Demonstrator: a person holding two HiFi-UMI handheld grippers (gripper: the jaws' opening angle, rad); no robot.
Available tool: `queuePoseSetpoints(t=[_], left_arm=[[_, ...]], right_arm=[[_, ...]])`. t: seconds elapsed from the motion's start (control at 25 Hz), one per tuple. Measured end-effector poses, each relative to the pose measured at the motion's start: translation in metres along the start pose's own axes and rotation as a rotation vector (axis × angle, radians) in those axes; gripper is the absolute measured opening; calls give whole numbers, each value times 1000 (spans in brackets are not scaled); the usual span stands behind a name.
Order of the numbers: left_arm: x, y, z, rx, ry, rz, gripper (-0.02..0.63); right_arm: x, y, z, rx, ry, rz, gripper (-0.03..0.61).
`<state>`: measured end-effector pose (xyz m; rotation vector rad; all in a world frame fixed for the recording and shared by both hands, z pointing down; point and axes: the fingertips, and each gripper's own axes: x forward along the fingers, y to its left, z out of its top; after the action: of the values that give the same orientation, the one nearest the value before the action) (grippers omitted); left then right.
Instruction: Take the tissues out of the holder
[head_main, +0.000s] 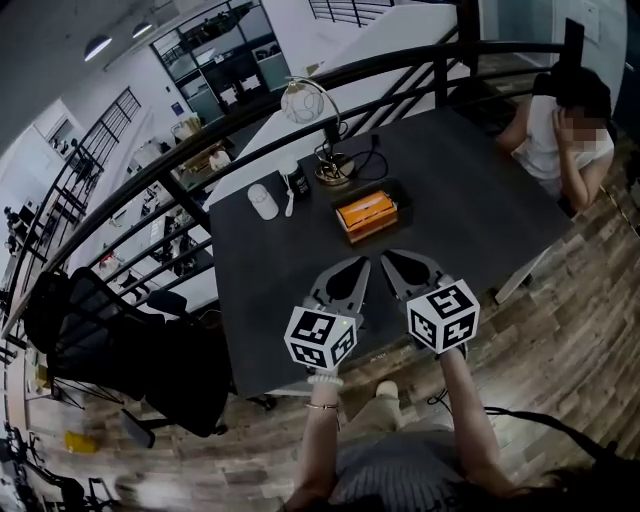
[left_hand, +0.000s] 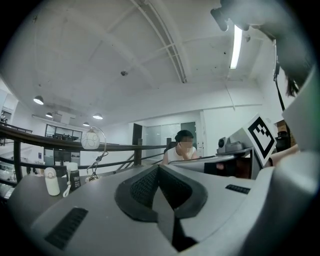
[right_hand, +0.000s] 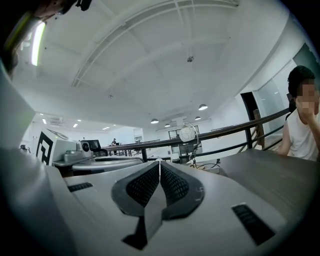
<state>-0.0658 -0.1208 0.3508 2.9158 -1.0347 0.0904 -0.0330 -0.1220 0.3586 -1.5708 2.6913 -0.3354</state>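
Dark table (head_main: 480, 200) beside a black railing (head_main: 250, 112) is carrying the tissue holder (head_main: 367, 214), a dark tray around an orange pack, lying flat near the table's middle. Its long axis is running left to right across my head view, with the right end angling slightly away from me and the orange top facing up. Whether a sheet is poking out of it is too small to tell.

I am holding both tools just short of its near long side, touching nothing. My left gripper (head_main: 361, 264) and right gripper (head_main: 389, 258) are pointing toward it, their tips leaning in toward each other. Each gripper view is showing its jaws pressed together with nothing between them.

Behind the holder a desk lamp (head_main: 302, 101) with a round globe is standing near the far edge. To its left are a white bottle (head_main: 263, 200) and a small dark bottle (head_main: 297, 183). A person (head_main: 560, 130) is sitting at the far right corner. A black chair (head_main: 120, 340) is standing off the table's left side.

In both gripper views the tools' own grey bodies are filling the lower half and hiding the holder.
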Motion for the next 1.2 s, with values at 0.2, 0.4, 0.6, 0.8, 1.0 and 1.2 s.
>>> queuePoseSetpoints(t=[0.2, 0.4, 0.6, 0.8, 1.0, 1.2], left_arm=[[34, 20, -6, -1, 15, -44, 8], [54, 51, -12, -3, 35, -53, 8], [61, 69, -22, -27, 59, -44, 8], [74, 79, -43, -67, 92, -33, 8], [89, 94, -47, -101, 104, 15, 8], [108, 114, -54, -128, 109, 84, 8]], right_arm=[[28, -23, 5, -3, 2, -11, 17], [57, -45, 4, 17, 12, -21, 17], [71, -52, 1, 23, 29, -21, 17], [86, -65, -10, 23, 73, 7, 17], [106, -81, -10, -2, 128, 83, 18], [133, -102, -17, -103, 219, 170, 25]])
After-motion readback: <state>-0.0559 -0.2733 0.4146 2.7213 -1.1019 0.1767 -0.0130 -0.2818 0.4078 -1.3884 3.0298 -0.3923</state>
